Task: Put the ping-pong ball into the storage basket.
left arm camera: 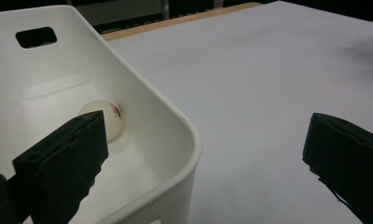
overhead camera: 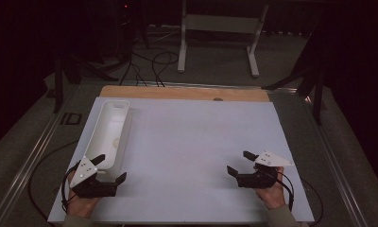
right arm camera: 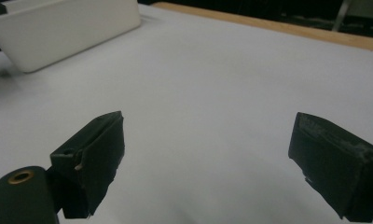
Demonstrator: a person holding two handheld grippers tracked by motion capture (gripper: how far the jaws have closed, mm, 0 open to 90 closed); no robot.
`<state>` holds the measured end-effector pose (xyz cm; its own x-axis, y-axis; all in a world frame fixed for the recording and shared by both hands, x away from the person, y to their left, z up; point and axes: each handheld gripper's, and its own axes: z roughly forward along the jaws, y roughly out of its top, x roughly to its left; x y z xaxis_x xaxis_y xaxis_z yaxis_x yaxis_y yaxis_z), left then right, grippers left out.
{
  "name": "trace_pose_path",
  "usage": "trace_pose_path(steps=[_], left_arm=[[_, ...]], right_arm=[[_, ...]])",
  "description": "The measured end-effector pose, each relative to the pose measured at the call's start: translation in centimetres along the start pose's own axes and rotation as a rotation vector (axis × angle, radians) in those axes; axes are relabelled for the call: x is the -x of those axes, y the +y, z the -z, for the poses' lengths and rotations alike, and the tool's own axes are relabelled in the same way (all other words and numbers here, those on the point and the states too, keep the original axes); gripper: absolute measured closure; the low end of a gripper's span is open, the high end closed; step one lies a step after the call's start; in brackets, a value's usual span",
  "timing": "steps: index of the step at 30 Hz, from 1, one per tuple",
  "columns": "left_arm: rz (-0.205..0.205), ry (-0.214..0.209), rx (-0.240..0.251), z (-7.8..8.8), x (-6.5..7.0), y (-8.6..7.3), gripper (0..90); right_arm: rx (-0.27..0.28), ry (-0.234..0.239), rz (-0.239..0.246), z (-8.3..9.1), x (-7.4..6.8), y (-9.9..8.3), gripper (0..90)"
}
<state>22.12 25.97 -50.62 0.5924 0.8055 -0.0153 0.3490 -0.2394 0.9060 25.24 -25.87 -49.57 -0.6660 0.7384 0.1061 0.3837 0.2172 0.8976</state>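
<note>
White and wide, the table [overhead camera: 192, 156] has a long white bin [overhead camera: 107, 135] on its left side. A small pale ball [left arm camera: 106, 119] sits inside the bin, next to the right wall. The left tool [overhead camera: 109, 169] is wide open, with one jaw over the near end of the bin and the other jaw outside it. The right tool [overhead camera: 238, 163] is wide open too and holds nothing, well apart from the bin. To get the ball, the left tool should probably lift over the rim, go down slowly and close gently so the ball doesn't roll away.
</note>
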Motion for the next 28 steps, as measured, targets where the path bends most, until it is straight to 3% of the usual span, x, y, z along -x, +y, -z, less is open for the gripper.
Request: trace_pose_path(steps=[8, 28], left_arm=[[0.001, -0.002, 0.002, 0.0, 0.0, 0.0, 0.5], [-0.003, -0.001, -0.003, -0.2, 0.0, 0.0, 0.5]], right_arm=[[0.08, -0.013, 0.007, 1.2, 0.0, -0.6, 10.2], [0.119, -0.015, 0.019, 2.0, 0.2, -1.7, 9.9]])
